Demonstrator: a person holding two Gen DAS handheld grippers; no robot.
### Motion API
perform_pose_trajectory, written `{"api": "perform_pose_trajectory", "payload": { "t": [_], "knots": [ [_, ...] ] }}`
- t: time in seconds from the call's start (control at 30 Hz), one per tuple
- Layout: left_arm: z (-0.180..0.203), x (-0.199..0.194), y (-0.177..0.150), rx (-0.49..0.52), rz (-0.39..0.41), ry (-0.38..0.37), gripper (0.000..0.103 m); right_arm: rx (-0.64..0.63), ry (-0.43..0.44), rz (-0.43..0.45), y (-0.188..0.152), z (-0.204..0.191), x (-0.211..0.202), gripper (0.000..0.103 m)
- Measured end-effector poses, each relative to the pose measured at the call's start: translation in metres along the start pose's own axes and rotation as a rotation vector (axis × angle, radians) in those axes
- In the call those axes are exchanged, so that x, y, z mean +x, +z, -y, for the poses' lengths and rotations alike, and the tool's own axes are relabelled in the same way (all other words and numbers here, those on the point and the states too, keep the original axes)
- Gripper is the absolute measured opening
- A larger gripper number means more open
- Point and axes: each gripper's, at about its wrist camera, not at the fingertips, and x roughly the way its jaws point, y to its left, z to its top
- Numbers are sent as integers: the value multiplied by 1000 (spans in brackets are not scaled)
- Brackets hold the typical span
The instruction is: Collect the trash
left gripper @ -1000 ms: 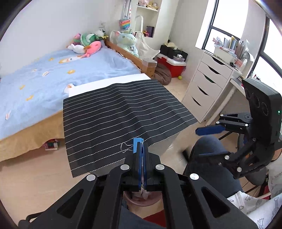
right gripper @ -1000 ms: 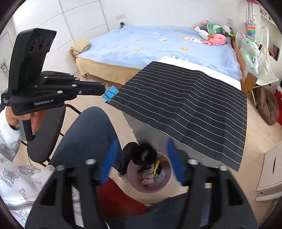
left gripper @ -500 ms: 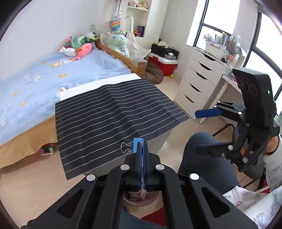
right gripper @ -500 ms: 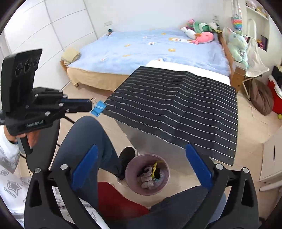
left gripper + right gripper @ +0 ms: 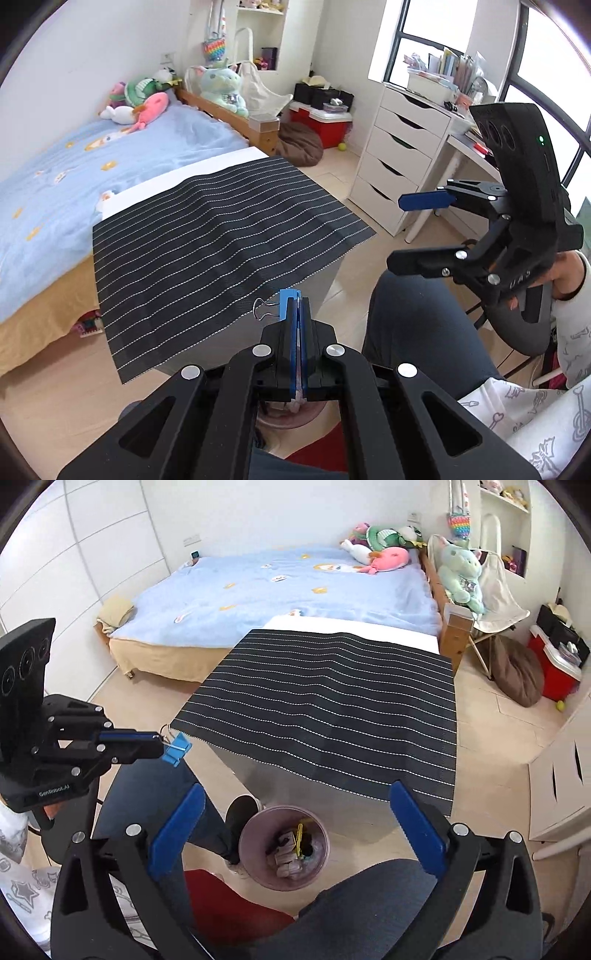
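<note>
My left gripper (image 5: 295, 301) is shut on a blue binder clip (image 5: 285, 307) with wire handles; the clip also shows in the right wrist view (image 5: 176, 748), held in the air left of the table and above my knee. My right gripper (image 5: 295, 825) is wide open and empty, hovering above a pink trash bin (image 5: 283, 847) on the floor that holds several pieces of trash. In the left wrist view the bin (image 5: 291, 411) is mostly hidden under the left gripper. The right gripper also shows at the right of the left wrist view (image 5: 417, 229).
A table with a black striped cloth (image 5: 332, 705) stands just beyond the bin. A blue bed (image 5: 280, 590) with plush toys lies behind it. A white drawer unit (image 5: 399, 166) and desk stand to the right. My legs and a shoe (image 5: 240, 812) are beside the bin.
My right gripper opened wide and rose above the bin; a dark object seen over the bin a second ago is gone. My left gripper kept hold of the clip while its view shifted slightly.
</note>
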Motion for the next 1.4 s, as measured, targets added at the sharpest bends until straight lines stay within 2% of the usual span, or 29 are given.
{"api": "perform_pose_trajectory", "payload": {
  "t": [0.1, 0.13, 0.17, 0.2, 0.23, 0.3, 0.33, 0.37, 0.53, 0.9, 1.13, 1.4],
  "knots": [
    [2, 2, 0, 7, -9, -9, 1, 10, 4, 2, 0, 3, -1, 98],
    [2, 3, -1, 7, -10, -10, 8, 14, 6, 2, 0, 4, -1, 98],
    [3, 5, 0, 7, -15, -16, 9, 18, 7, 3, 0, 5, -1, 98],
    [3, 7, 0, 6, -20, -13, 17, 21, 8, 3, 0, 5, -1, 98],
    [1, 9, -1, 0, -28, -8, 39, 24, 9, 3, -1, 6, -1, 98],
    [-2, 10, -3, -16, -25, -17, 68, 26, 9, 3, 0, 7, -1, 98],
    [-4, 9, -4, -26, -14, -16, 82, 27, 8, 4, 0, 7, -1, 98],
    [-6, 8, -4, -33, -5, -10, 87, 28, 8, 4, 0, 7, -1, 98],
    [-11, 6, -4, -58, 16, 22, 95, 33, 4, 17, 1, 7, -1, 100],
    [-32, -2, 2, -103, 83, 92, 95, 47, -34, 40, 9, 12, -1, 100],
    [-56, 5, 19, -151, 81, 135, 95, 41, -59, 75, 34, 14, 2, 100],
    [-75, 14, 40, -161, 96, 141, 95, 28, -61, 104, 67, 17, 14, 100]
  ]
}}
